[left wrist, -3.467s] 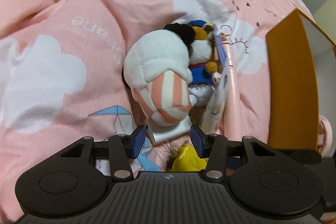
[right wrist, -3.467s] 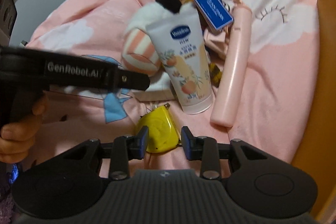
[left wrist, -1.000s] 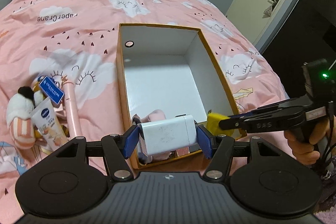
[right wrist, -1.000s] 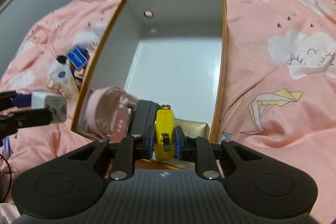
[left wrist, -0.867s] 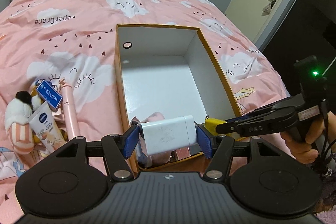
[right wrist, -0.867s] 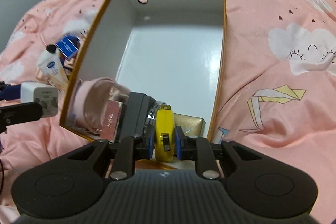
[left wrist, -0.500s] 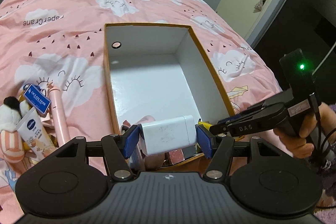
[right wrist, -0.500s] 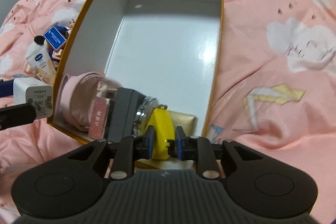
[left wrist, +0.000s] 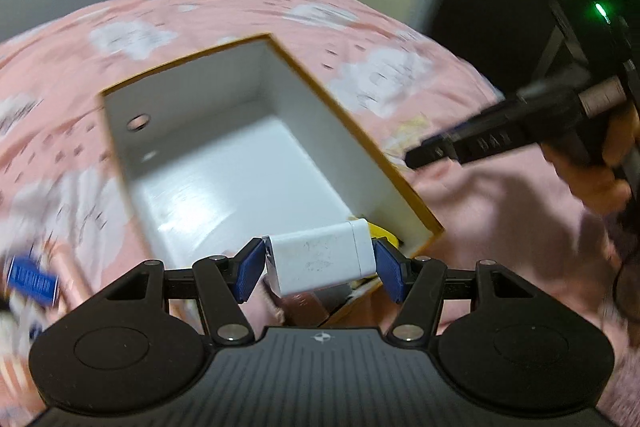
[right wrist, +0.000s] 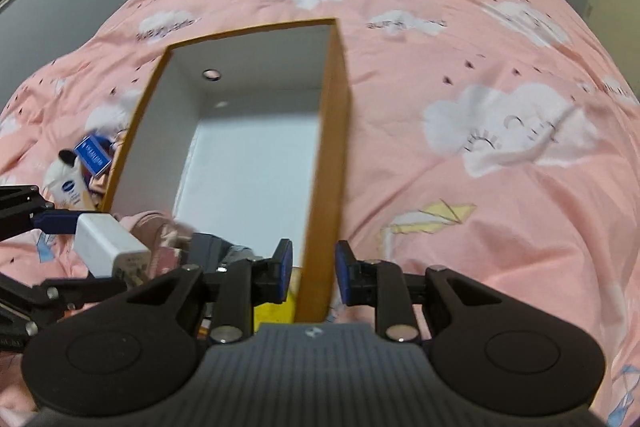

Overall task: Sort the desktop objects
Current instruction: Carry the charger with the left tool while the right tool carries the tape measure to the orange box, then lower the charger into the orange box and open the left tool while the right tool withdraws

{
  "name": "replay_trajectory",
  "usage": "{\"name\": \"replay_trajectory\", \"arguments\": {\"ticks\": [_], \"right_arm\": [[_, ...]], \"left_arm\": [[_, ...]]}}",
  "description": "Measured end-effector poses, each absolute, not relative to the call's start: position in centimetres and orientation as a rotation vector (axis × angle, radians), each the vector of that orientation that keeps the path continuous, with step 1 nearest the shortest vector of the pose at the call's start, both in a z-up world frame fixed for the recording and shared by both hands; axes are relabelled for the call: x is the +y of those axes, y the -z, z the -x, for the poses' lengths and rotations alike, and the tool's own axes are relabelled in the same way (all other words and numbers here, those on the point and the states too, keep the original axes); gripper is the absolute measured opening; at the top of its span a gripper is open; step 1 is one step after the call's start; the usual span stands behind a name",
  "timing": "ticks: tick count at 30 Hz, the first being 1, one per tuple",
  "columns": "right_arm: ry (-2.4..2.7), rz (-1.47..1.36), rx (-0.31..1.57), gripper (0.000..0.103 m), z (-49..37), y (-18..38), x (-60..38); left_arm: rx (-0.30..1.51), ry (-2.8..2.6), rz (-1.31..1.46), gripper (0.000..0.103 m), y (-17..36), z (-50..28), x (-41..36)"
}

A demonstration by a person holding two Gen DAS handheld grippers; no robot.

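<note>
Charger: white rectangular plastic wall charger (left wrist: 323, 259) clamped between the left gripper (left wrist: 320, 269) blue fingers (left wrist: 251, 269), hanging over the near end of the orange cardboard box with white inside (left wrist: 348, 115) on the pink cloud-print bed (right wrist: 480, 99). Rigid, light, smooth shell, so likely slippery; grip across the flat sides looks right, prong end best left free. Right gripper (right wrist: 310, 273) fingers parted, empty, straddling the box's right wall without touching. Yellow tape measure (left wrist: 382, 231) already lies in the box's near corner. Lotion tube (right wrist: 72, 193) and blue card (right wrist: 93, 154) wait left of the box
</note>
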State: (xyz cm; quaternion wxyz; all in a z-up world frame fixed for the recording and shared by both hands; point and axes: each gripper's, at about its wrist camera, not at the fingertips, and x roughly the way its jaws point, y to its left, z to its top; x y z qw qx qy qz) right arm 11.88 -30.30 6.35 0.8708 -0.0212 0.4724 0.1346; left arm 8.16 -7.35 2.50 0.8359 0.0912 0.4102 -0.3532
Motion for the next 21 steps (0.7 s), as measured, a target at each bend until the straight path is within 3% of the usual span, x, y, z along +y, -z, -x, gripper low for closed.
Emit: {"name": "replay_trajectory", "arguments": {"ticks": [21], "right_arm": [[-0.282, -0.174, 1.037, 0.027, -13.2, -1.3, -35.6]], "left_arm": [[0.998, 1.277, -0.782, 0.07, 0.6, -12.7, -19.3]]}}
